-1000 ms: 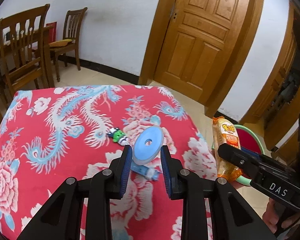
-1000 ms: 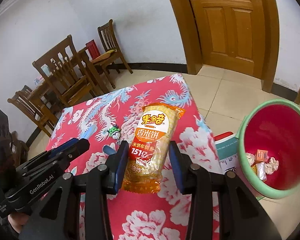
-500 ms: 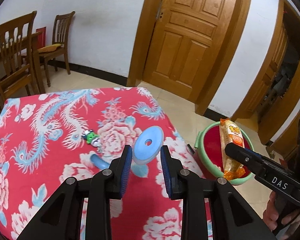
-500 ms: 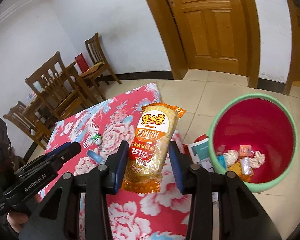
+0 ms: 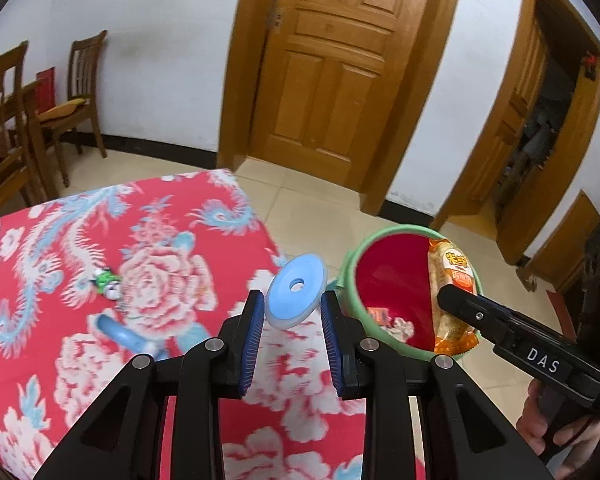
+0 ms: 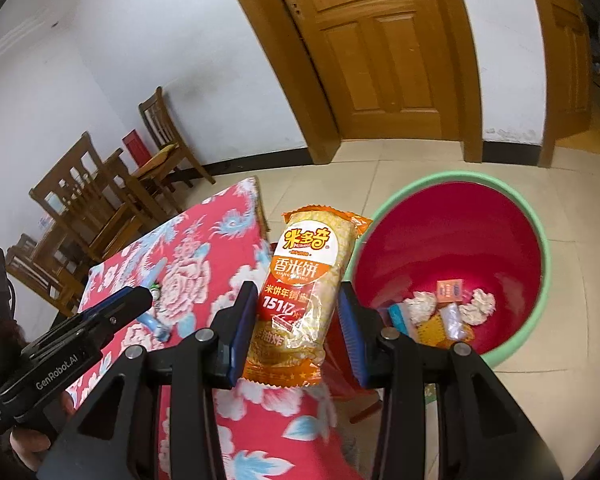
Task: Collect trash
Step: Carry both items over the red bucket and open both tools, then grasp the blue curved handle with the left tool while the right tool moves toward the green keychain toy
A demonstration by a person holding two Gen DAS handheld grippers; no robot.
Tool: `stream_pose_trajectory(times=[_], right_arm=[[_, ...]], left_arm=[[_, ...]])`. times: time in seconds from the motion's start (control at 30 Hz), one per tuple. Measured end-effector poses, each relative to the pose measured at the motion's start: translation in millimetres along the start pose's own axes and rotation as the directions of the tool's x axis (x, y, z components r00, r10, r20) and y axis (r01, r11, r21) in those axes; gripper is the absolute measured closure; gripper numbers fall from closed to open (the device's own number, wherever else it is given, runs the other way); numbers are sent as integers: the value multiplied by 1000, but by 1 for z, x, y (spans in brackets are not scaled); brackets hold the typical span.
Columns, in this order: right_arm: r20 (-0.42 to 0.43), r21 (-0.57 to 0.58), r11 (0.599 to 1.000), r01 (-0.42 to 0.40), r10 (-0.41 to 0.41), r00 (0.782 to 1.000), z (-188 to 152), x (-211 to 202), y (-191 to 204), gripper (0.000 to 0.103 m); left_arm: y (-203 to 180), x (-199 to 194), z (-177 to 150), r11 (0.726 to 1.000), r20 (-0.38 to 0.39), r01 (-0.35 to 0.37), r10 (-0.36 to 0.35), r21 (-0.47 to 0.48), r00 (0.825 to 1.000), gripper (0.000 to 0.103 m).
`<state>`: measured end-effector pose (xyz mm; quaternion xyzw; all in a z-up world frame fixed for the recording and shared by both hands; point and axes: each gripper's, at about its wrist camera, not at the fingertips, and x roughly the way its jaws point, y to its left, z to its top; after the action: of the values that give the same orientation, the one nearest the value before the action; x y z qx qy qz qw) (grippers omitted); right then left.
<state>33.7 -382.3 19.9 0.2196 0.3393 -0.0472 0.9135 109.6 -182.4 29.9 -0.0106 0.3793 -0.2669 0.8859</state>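
White walls [image 5: 160,40], a panelled wooden door [image 5: 332,68], pale tiled floor [image 6: 400,168] and wooden chairs [image 6: 164,136] fill the room.

Looking forward and downward along each gripper's own fingers [image 5: 256,312] (close, fisheye). Both taking in the red flowered tablecloth [image 5: 60,360] to the left, the green bin [image 6: 540,300] to the right, the wooden door [image 6: 380,60] beyond, each catching the other gripper sideways.
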Motion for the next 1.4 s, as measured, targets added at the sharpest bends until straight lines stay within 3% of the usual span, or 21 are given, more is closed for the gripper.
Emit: stream_pose_trajectory(times=[0.4, 0.77, 1.1, 1.4], right_arm=[[-5, 107, 992, 69, -69, 998, -2, 1, -68, 60], [-32, 171, 978, 123, -119, 992, -6, 11, -114, 59], [-32, 209, 967, 145, -141, 989, -5, 11, -132, 57], [-6, 203, 970, 136, -137, 991, -3, 1, -124, 57]], left_arm=[[-59, 53, 0, 994, -78, 57, -50, 94, 996, 74], [-101, 103, -11, 983, -175, 106, -79, 152, 981, 74], [-109, 121, -11, 980, -202, 112, -78, 163, 976, 78], [-97, 106, -8, 987, -186, 107, -84, 120, 979, 77]])
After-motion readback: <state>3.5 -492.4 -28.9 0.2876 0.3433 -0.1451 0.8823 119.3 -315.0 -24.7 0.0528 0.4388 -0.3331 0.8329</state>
